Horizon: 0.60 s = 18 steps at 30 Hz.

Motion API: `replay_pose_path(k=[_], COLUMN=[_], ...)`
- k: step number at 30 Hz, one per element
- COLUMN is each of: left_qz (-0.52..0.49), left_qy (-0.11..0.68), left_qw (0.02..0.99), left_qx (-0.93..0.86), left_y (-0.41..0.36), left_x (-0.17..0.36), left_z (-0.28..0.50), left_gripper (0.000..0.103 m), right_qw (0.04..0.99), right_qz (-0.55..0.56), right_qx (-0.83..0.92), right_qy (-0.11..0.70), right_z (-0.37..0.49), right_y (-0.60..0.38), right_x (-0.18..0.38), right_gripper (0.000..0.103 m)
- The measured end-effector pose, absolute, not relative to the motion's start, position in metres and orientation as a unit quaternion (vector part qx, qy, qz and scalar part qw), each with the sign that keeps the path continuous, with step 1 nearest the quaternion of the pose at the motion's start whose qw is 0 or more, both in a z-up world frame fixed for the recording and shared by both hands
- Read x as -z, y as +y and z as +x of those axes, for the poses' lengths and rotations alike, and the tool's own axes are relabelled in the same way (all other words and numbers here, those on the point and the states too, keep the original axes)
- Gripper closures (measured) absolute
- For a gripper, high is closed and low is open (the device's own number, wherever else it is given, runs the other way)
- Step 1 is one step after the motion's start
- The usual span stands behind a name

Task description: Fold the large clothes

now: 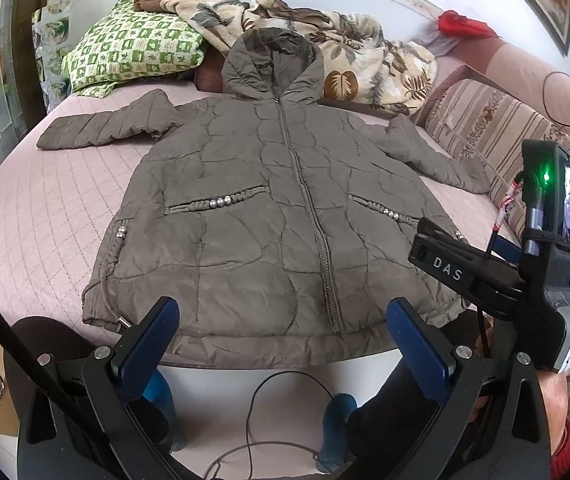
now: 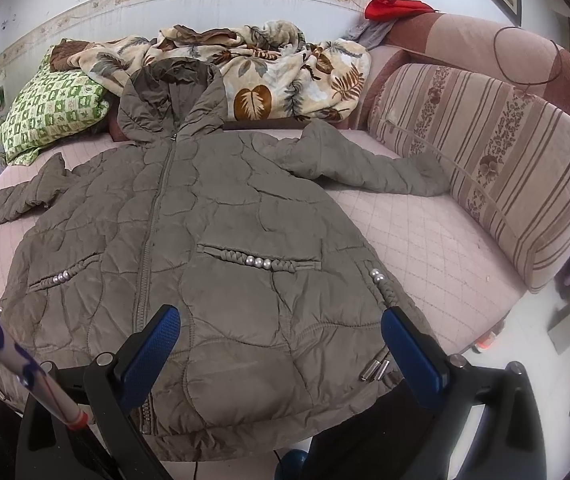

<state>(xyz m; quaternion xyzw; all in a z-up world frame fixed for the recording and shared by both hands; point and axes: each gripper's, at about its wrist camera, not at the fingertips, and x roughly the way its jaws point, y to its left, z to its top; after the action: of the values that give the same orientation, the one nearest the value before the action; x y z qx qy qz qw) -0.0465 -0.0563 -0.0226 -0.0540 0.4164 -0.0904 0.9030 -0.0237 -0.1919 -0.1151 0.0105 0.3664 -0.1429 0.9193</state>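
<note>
Pink quilted bed point(image 1: 45, 208) with a leafy blanket point(image 1: 345, 52) bunched at the back. The olive puffer jacket point(image 1: 269, 208) lies flat on it, zipped up, sleeves spread out. Left gripper point(image 1: 283, 344) and right gripper point(image 2: 281, 354) both hover over the hem, fingers wide apart, holding nothing.

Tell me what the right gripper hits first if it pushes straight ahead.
Most likely the jacket: the open right gripper points at its lower front panel near the hem, with nothing between. Depth is hard to judge through the fisheye.
</note>
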Motion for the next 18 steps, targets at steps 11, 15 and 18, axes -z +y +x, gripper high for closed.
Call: replay_pose_path(k=[11,15,18], left_qz=[-0.052,-0.044,-0.038], left_qy=[0.403,0.393,0.385], left_qw=[0.906,0.91,0.915], left_qx=[0.116,0.126,0.114], left_y=[-0.06,-0.064,-0.063], left_x=[0.012,0.007,0.002], left_z=[-0.068,-0.078,-0.082], left_gripper=[0.0,0.0,0.0], right_qw=[0.928,0.931,0.933], right_qz=[0.007,0.007,0.005], right_qx=[0.141,0.141,0.142], right_qy=[0.345,0.336,0.33], right_z=[-0.043,-0.051,-0.055], right_y=[-0.184,-0.181,-0.179], right_x=[0.1,0.094,0.09], right_gripper=[0.001,0.001,0.001])
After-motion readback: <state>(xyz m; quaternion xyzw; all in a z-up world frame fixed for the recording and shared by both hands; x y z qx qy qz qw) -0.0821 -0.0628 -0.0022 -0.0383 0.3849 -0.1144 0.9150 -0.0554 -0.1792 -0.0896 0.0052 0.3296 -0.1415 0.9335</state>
